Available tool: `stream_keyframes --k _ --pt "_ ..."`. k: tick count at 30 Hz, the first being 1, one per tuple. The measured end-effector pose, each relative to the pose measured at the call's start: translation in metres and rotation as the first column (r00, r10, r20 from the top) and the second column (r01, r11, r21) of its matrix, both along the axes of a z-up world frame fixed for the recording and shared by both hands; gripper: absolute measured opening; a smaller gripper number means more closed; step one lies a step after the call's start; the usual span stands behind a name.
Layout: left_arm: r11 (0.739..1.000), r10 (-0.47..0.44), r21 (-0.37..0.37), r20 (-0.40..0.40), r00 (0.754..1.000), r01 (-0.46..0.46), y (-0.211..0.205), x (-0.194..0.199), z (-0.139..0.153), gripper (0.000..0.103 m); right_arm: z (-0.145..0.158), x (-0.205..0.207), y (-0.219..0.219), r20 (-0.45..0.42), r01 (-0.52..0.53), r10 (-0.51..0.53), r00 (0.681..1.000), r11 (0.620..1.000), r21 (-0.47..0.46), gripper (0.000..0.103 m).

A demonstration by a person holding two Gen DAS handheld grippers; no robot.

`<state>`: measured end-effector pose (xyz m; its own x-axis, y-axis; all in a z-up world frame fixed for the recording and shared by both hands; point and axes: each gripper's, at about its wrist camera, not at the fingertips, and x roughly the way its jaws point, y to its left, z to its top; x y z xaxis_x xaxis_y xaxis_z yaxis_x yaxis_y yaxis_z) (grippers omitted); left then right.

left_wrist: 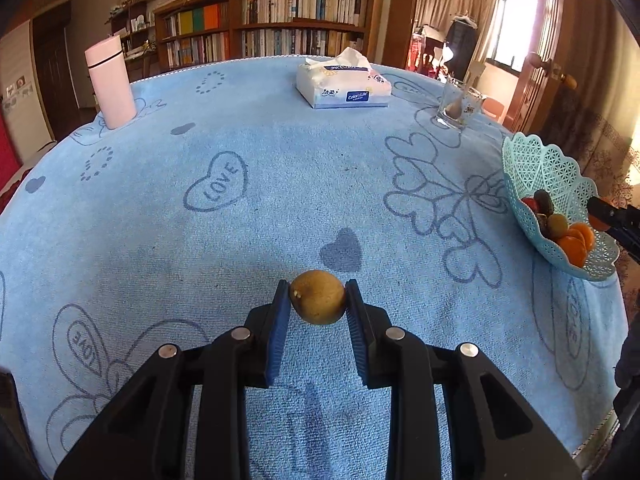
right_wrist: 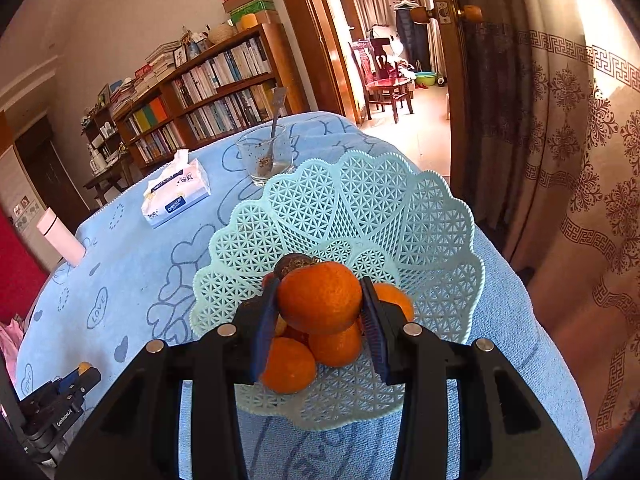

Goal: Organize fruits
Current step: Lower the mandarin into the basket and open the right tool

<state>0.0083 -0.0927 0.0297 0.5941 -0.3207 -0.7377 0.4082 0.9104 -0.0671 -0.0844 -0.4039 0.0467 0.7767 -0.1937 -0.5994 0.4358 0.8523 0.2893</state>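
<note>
the left gripper [left_wrist: 318, 300] holds a small brown fruit [left_wrist: 318, 297] over the desk [left_wrist: 240, 240]. the basket [left_wrist: 560, 184] sits far to its right, where the right gripper [right_wrist: 320, 308] squeezes an orange [right_wrist: 320, 297] above it.

The right gripper [left_wrist: 612, 220] enters the left wrist view cut off at the frame's right edge, its tips hidden behind the basket [left_wrist: 560, 176] rim; fruits beneath the held orange [right_wrist: 320, 296] are partly concealed, a dark fruit [right_wrist: 294, 262] unidentifiable
</note>
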Motion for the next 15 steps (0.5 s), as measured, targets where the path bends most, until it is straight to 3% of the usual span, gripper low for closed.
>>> stream_keyframes --k 2,5,15 --pt "1.000 -0.008 0.005 0.001 1.000 0.008 -0.004 -0.002 0.000 0.028 -0.003 0.006 -0.002 -0.004 -0.010 0.010 1.000 1.000 0.014 0.042" --pt "1.000 -0.019 0.012 0.004 1.000 0.019 -0.009 -0.005 0.002 0.028 -0.005 0.007 -0.006 0.014 -0.005 0.004 1.000 0.999 0.041 0.057" --pt "0.998 -0.066 0.021 0.022 0.998 0.066 -0.035 -0.010 0.009 0.028 0.000 -0.022 -0.013 0.069 0.052 -0.053 0.996 0.999 0.017 0.058"
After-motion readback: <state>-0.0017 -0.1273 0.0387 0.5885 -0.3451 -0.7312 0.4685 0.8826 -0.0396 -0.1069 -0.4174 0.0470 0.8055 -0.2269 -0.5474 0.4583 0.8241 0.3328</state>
